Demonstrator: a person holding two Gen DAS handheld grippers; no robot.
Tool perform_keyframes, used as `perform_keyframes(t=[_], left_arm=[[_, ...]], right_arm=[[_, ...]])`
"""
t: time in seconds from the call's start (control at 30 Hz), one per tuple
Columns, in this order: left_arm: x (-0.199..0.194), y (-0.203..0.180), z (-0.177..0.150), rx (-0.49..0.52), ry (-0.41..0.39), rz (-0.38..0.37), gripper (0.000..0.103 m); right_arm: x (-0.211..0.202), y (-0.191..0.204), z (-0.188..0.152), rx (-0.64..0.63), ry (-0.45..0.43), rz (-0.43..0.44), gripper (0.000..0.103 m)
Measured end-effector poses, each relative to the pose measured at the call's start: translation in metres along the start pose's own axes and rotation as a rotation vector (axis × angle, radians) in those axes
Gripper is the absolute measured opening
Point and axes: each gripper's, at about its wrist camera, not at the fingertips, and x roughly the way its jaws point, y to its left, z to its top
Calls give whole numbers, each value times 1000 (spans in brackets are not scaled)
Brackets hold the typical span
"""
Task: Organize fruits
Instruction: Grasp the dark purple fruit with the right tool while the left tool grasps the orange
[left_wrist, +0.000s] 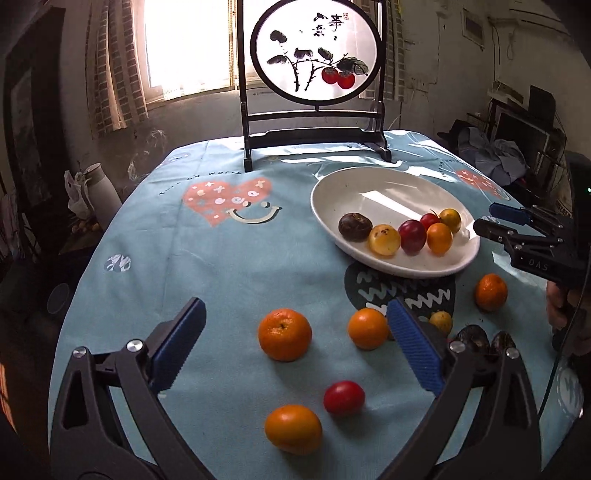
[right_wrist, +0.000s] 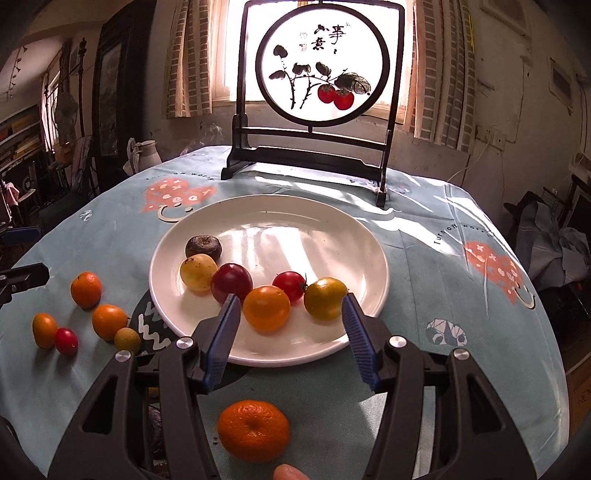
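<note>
A white plate (right_wrist: 332, 236) holds several small fruits: a dark one (right_wrist: 203, 246), a yellow one (right_wrist: 198, 272), a dark red one (right_wrist: 232, 282), an orange one (right_wrist: 266, 308), a red tomato (right_wrist: 289, 284) and a yellow-green one (right_wrist: 325, 298). My right gripper (right_wrist: 290, 328) is open and empty, over the plate's near rim; it shows in the left wrist view (left_wrist: 496, 221). A tangerine (right_wrist: 253, 429) lies below it on the cloth. My left gripper (left_wrist: 295, 341) is open and empty above a tangerine (left_wrist: 284, 334), with another orange fruit (left_wrist: 367, 328), a red tomato (left_wrist: 344, 398) and an orange fruit (left_wrist: 293, 428) nearby.
A framed round persimmon painting on a dark stand (left_wrist: 314, 55) stands at the table's far edge. The plate shows in the left wrist view (left_wrist: 388, 184). More fruit lies right of my left gripper: an orange one (left_wrist: 490, 291), a small yellow one (left_wrist: 441, 321), dark ones (left_wrist: 472, 338). A white jug (left_wrist: 99, 188) stands beyond the table.
</note>
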Motion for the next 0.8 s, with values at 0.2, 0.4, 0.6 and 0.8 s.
perform_keyframes(t=[0.2, 0.4, 0.6, 0.8], left_arm=[[-1, 10, -25, -5, 15, -30, 100], [-14, 13, -28, -15, -17, -78, 100], [-17, 13, -33, -9, -4, -118, 100], [-19, 14, -40, 4, 10, -138, 100]], right_arm=[[-17, 6, -10, 17, 3, 49, 57], [-52, 21, -37, 61, 67, 122, 58], [-56, 38, -67, 61, 216, 151, 58], [-43, 56, -81, 12, 289, 136, 58]])
